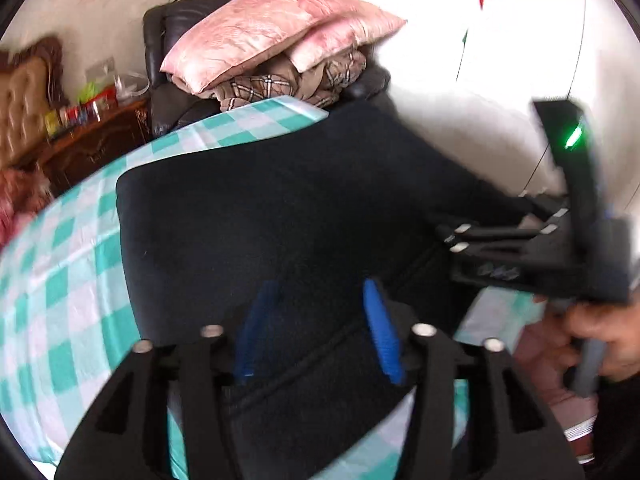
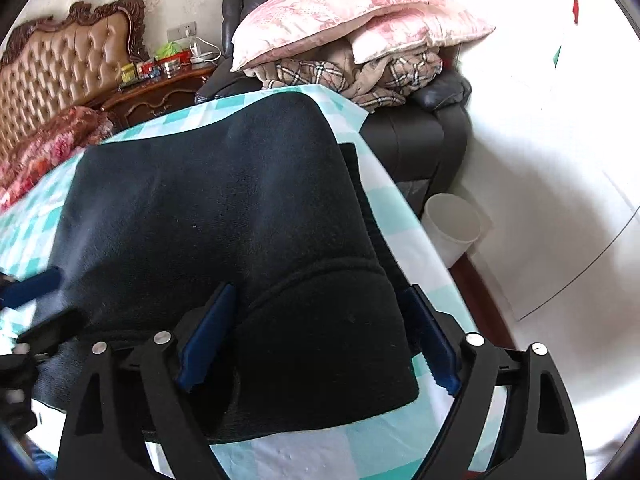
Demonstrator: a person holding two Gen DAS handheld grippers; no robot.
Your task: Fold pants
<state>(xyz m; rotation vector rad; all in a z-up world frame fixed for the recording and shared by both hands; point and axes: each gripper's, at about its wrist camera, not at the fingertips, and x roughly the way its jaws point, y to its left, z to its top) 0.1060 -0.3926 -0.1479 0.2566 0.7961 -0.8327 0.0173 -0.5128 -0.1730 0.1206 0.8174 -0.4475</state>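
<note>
Right wrist: right hand-held gripper (image 2: 316, 336) agape over black pants (image 2: 224, 216); left hand-held gripper (image 1: 320, 332) likewise.

Dark pants (image 1: 280, 216) spread over a green-checked counter (image 1: 60, 280)

The left claw (image 1: 320, 332) stands open above the near pants edge, blue fingers (image 1: 382, 336) apart. At right, the right claw (image 1: 460, 236) touches the fabric. Pink pillows (image 1: 272, 32) are stacked on a dark armchair (image 1: 160, 40) behind.

A surface under a teal-and-white checked cloth (image 2: 404, 216) carries the folded dark pants (image 2: 224, 220).
</note>
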